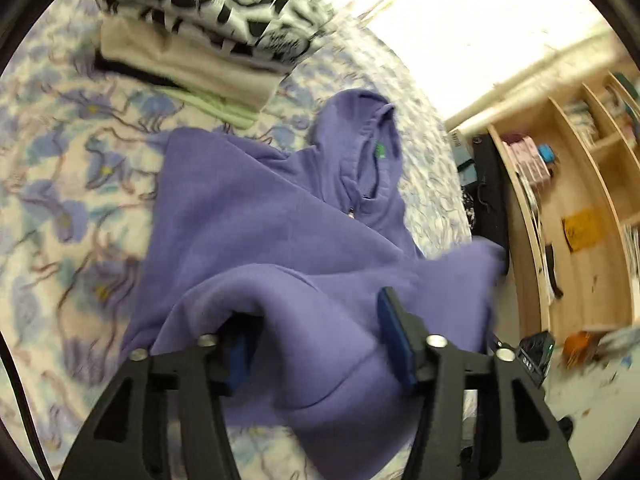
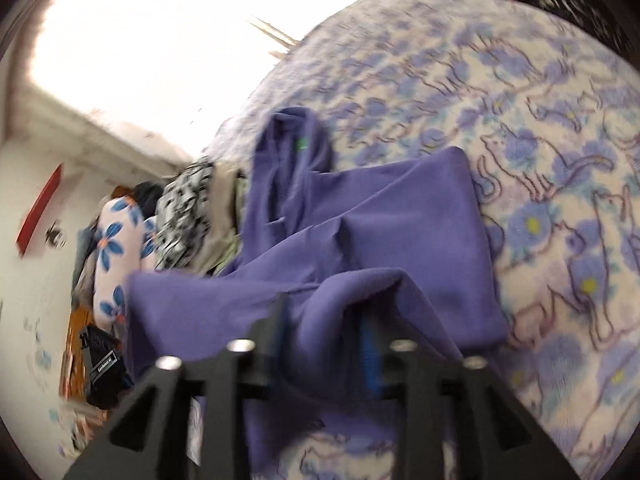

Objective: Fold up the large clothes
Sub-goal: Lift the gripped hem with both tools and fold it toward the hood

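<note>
A purple hoodie [image 1: 256, 216] lies partly folded on a floral bedspread [image 1: 60, 184], hood [image 1: 360, 136] toward the far side. My left gripper [image 1: 316, 332] stands wide apart with a raised fold of the hoodie's hem draped between and over its blue pads [image 1: 394, 332]. In the right wrist view the same hoodie [image 2: 400, 220] lies ahead, and my right gripper [image 2: 324, 344] has hoodie fabric bunched over its fingers; one blue pad [image 2: 370, 364] shows under the cloth. Whether it pinches the cloth is hidden.
A stack of folded clothes [image 1: 200, 28], black-and-white patterned on top, sits at the far end of the bed; it also shows in the right wrist view [image 2: 188, 216]. A wooden shelf unit [image 1: 576, 200] stands right of the bed. A floral pillow [image 2: 116, 248] lies at left.
</note>
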Action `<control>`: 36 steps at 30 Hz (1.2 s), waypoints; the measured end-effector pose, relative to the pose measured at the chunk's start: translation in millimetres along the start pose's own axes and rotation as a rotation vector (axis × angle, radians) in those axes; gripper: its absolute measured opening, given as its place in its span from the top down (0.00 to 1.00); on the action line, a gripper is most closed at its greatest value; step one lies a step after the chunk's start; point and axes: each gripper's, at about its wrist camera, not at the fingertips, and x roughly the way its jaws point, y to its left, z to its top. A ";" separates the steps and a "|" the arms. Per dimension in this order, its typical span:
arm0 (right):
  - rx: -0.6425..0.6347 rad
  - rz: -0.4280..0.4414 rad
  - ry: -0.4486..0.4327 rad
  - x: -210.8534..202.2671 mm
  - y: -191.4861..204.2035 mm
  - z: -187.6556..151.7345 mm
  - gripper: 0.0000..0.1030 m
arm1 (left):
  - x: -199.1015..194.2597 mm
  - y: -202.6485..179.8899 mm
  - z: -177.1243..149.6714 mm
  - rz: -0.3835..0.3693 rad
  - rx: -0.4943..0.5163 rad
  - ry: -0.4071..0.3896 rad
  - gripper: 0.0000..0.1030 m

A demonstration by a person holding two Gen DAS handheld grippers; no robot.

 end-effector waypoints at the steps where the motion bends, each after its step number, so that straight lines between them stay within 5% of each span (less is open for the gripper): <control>1: 0.013 0.005 -0.009 4.8 -2.9 5.6 0.35 | 10.4 3.4 7.9 -0.001 -0.019 0.015 0.40; 8: -0.031 -0.003 -0.031 20.5 -6.3 21.6 0.29 | 41.9 4.8 38.3 0.023 0.013 0.005 0.25; 19: -0.172 -0.177 -0.019 66.4 -8.4 41.3 0.29 | 76.1 9.5 60.3 0.408 0.303 -0.011 0.25; 24: -0.207 -0.237 0.000 88.8 -13.2 55.5 0.29 | 85.2 23.3 70.1 0.472 0.348 -0.021 0.26; 28: -0.227 -0.227 0.042 108.6 -14.9 63.5 0.29 | 84.8 34.3 76.4 0.431 0.347 -0.021 0.56; 30: -0.235 -0.217 0.061 118.4 -12.8 64.4 0.30 | 90.2 37.2 80.6 0.413 0.337 -0.021 0.59; 33: -0.250 -0.244 0.067 130.5 -8.0 62.0 0.54 | 95.9 33.1 81.2 0.409 0.350 -0.030 0.78; 35: -0.286 -0.281 0.061 132.2 -2.5 57.9 0.87 | 98.1 26.3 79.9 0.419 0.358 -0.039 0.89; 36: -0.314 -0.298 0.053 129.4 1.0 54.9 0.88 | 97.0 21.8 79.3 0.430 0.366 -0.054 0.90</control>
